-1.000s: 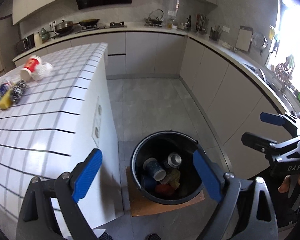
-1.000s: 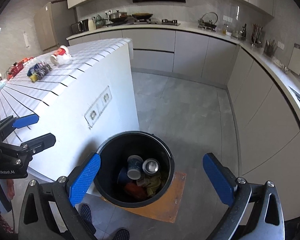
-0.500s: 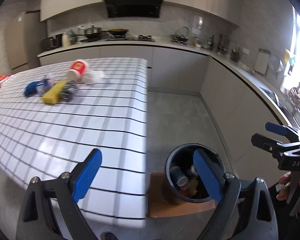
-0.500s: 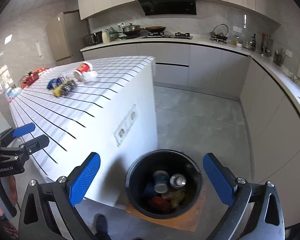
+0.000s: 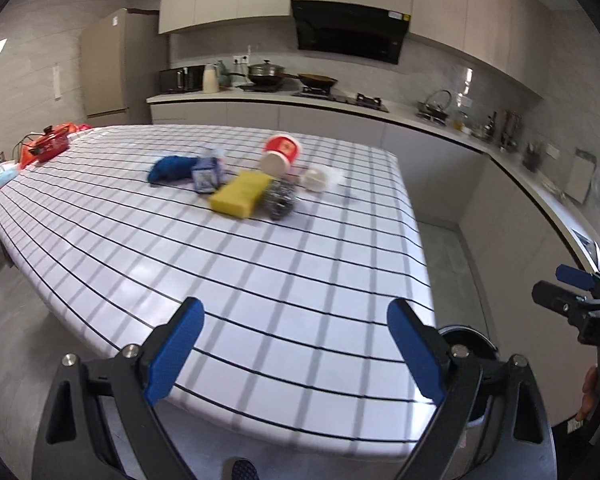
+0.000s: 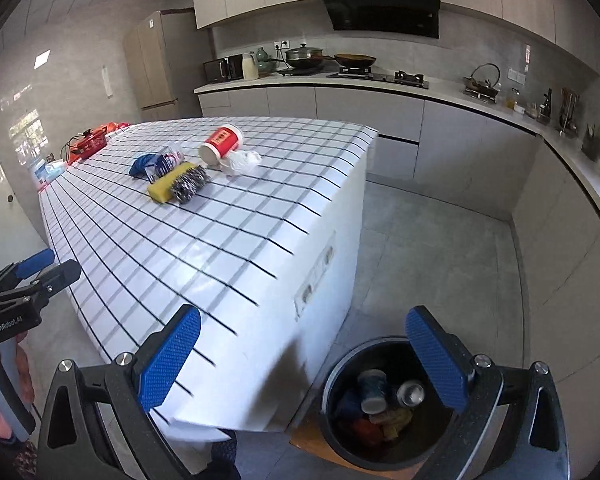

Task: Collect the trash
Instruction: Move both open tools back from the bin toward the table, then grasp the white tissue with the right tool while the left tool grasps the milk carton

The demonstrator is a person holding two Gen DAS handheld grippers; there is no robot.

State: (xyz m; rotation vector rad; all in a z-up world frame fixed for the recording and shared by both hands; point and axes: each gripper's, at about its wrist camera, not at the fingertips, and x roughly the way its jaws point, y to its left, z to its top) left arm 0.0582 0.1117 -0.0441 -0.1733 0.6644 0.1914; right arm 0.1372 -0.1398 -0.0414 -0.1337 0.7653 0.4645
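Trash — red cup (image 5: 282,151), sponge (image 5: 240,193), scrubber (image 5: 279,200) — clusters near the bench's (image 5: 260,280) far edge; left gripper (image 5: 296,344) and right gripper (image 6: 304,356) both gape empty.

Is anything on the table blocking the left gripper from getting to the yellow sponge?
Nothing visible does. The left gripper is open and empty, and only bare checked table lies between it and the sponge. The steel scrubber sits against the sponge's right side and the red cup lies behind, not in front.
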